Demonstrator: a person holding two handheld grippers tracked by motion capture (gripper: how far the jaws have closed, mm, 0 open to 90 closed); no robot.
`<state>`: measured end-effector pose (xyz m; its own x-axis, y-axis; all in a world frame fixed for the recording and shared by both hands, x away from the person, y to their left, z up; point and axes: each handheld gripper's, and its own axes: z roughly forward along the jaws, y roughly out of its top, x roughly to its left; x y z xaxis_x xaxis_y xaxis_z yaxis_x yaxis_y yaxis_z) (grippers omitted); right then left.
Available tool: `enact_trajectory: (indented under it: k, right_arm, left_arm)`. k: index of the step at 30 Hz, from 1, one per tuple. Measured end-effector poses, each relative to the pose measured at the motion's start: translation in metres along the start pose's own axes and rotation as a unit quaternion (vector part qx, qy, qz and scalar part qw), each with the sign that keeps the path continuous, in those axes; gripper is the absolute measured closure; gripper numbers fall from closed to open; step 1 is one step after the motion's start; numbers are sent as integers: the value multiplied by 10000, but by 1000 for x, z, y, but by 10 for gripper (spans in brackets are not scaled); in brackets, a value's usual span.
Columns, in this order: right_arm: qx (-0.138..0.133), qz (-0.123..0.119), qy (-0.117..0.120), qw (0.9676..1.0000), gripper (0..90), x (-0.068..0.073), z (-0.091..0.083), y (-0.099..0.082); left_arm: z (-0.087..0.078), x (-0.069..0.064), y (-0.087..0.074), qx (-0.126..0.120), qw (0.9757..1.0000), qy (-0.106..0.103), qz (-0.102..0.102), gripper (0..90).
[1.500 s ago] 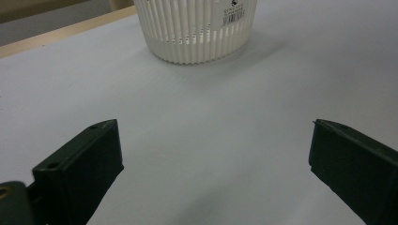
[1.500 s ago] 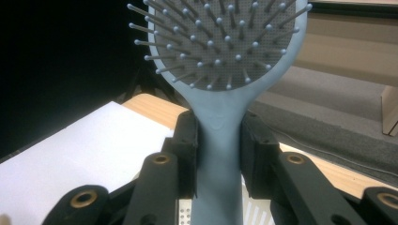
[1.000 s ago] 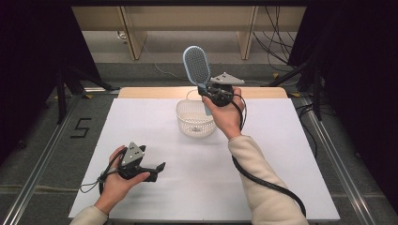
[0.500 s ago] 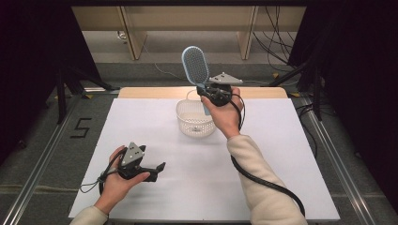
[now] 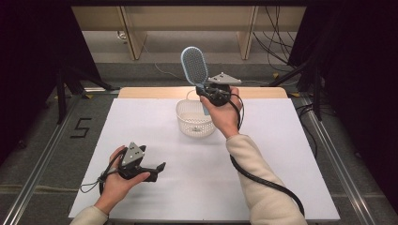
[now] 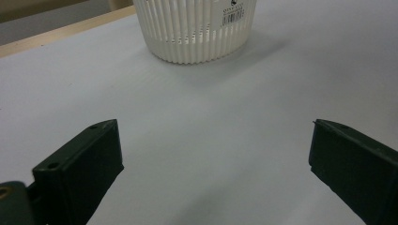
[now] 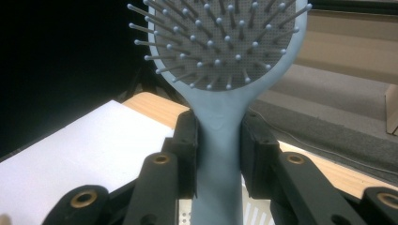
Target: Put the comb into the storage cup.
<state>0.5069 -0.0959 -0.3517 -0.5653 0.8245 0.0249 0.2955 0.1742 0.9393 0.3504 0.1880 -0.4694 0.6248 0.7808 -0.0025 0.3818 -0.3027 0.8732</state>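
Keep right gripper (image 5: pixel 205 90) clamped on pale-blue plastic paddle hairbrush (image 5: pixel 194 66); lower handle-first into white slatted plastic basket (image 5: pixel 190 123) directly below. Left gripper (image 5: pixel 158 167) jaws apart, idle.

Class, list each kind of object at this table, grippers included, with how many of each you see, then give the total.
Hairbrush: 1
Basket: 1
Grippers: 2, the left gripper and the right gripper
Total: 4

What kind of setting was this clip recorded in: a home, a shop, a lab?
Probably a lab-style recording station, not a home: a white-covered table on metal floor rails, a taped number 5 on the floor, dark curtains at the sides, and loose cables behind.
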Motion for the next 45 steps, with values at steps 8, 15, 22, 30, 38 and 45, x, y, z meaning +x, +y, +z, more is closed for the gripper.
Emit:
enact_trajectory:
  k: [8,15,22,30,38,45]
  right_arm:
    - [41,-26,6,10000,706,0,4,-1]
    - [75,-25,-2,10000,706,0,8,-2]
    - [95,-16,-10,10000,706,-1,10,-4]
    - [94,-41,-15,9999,706,-1,12,-4]
    - [80,-115,-31,9999,706,-1,14,-4]
    - [77,-165,-45,9998,706,0,17,-6]
  left_arm:
    - [0,0,0,-2,10000,-4,1,25]
    - [0,0,0,-5,10000,-4,-12,25]
    - [0,0,0,-1,10000,-6,-8,25]
    - [0,0,0,-3,10000,-5,-12,25]
    - [0,0,0,-2,10000,-5,-6,25]
    - [0,0,0,-1,10000,-7,-4,25]
